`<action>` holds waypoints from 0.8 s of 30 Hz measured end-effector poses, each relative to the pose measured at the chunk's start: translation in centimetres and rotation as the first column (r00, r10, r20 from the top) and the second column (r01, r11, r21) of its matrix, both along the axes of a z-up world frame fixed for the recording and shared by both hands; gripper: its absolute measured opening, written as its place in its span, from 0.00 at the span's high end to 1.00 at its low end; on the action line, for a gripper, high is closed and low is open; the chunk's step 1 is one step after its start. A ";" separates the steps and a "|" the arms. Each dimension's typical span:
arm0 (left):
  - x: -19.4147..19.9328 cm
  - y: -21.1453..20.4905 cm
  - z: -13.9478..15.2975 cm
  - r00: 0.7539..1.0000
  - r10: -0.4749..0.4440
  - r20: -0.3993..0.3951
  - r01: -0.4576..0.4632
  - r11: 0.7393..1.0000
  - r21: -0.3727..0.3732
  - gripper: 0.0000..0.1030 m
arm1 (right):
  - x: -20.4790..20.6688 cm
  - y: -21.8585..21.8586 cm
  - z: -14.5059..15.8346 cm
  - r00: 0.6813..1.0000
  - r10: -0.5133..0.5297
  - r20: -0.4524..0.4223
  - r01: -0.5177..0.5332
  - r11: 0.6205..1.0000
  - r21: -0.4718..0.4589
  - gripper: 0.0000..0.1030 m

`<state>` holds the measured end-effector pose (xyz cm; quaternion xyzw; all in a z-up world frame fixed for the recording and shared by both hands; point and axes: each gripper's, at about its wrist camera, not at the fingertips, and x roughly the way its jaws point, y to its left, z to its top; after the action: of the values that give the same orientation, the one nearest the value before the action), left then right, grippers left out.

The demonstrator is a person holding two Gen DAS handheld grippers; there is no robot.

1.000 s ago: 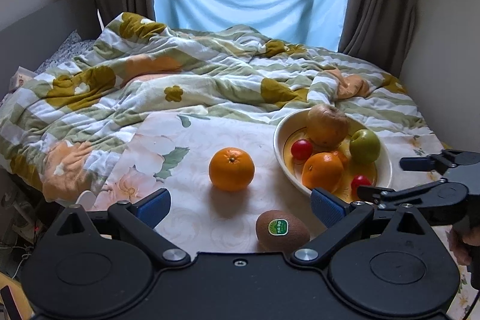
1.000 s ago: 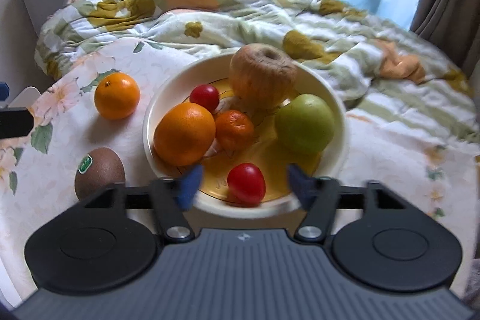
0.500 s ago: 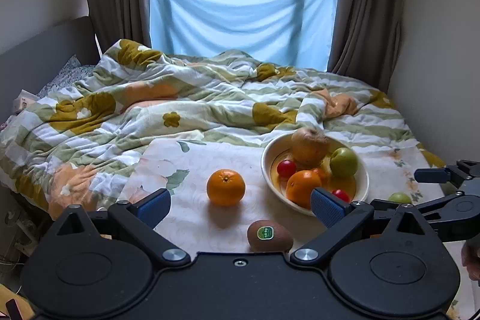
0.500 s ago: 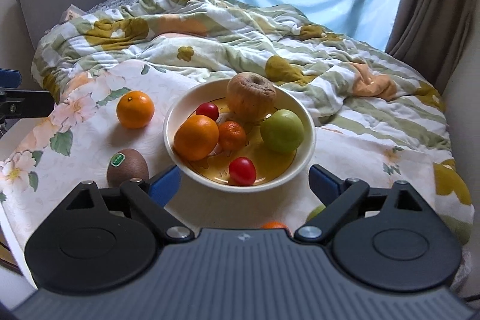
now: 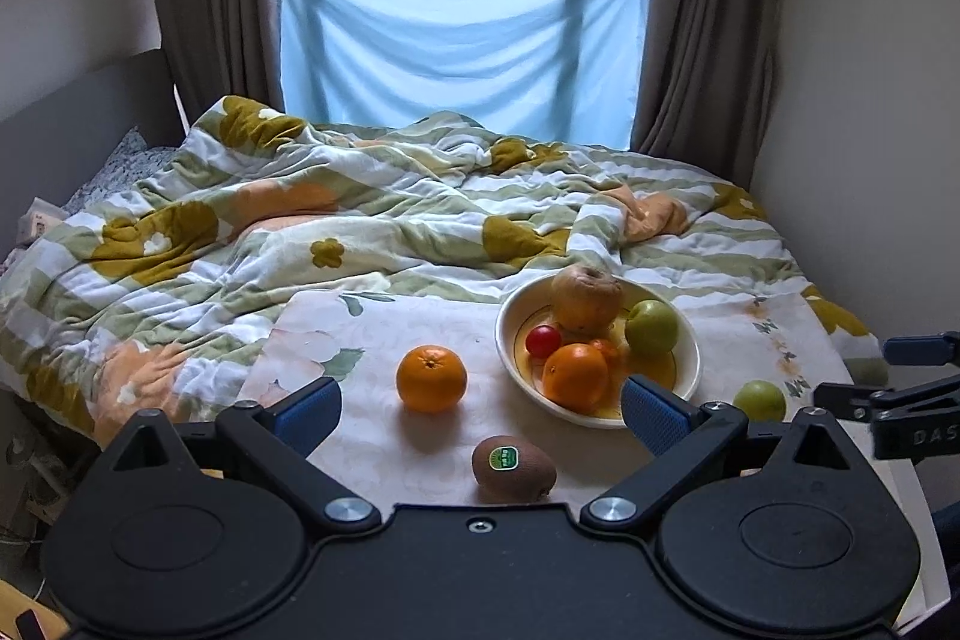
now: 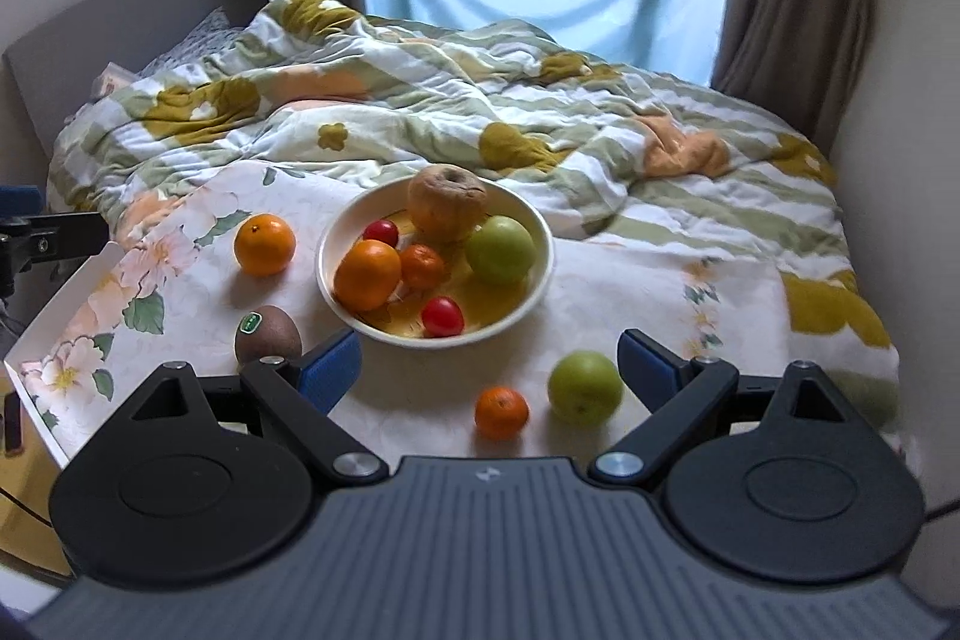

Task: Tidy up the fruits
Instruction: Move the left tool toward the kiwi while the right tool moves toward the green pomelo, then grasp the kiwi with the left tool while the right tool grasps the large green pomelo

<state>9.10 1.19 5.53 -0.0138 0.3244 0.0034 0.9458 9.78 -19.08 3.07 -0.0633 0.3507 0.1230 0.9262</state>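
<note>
A cream bowl on a floral-cloth table holds a brown wrinkled apple, a green apple, an orange, a small mandarin and two red tomatoes. Outside the bowl lie an orange, a kiwi with a green sticker, a green apple and a small mandarin. My left gripper is open and empty, held back above the kiwi. My right gripper is open and empty, above the mandarin and green apple.
A rumpled flowered quilt covers the bed behind the table. A wall stands close on the right, curtains and a window at the back. The table's white left edge shows in the right wrist view.
Both grippers have pulled back and up from the bowl. The right gripper's fingers have spread wider. A green apple and a small mandarin have come into view near the front edge.
</note>
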 end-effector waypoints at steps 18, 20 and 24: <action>2.9 -3.4 -9.2 0.993 0.073 -0.093 -0.069 0.997 0.042 0.03 | 3.7 -7.5 -6.7 0.998 0.027 -0.051 -0.028 0.999 -0.022 0.00; 3.7 -3.4 -10.6 0.990 0.086 -0.110 -0.080 0.995 0.063 0.04 | 4.5 -8.0 -7.8 0.998 0.039 -0.055 -0.039 0.999 -0.014 0.00; 4.9 -3.3 -12.2 0.988 0.096 -0.121 -0.090 0.994 0.057 0.07 | 5.7 -8.3 -9.7 0.996 0.058 -0.067 -0.059 0.998 -0.003 0.00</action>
<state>14.02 -2.09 -6.64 -0.0045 0.3812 0.0567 0.9227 15.50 -27.43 -6.63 -0.0719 0.3798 0.1512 0.9098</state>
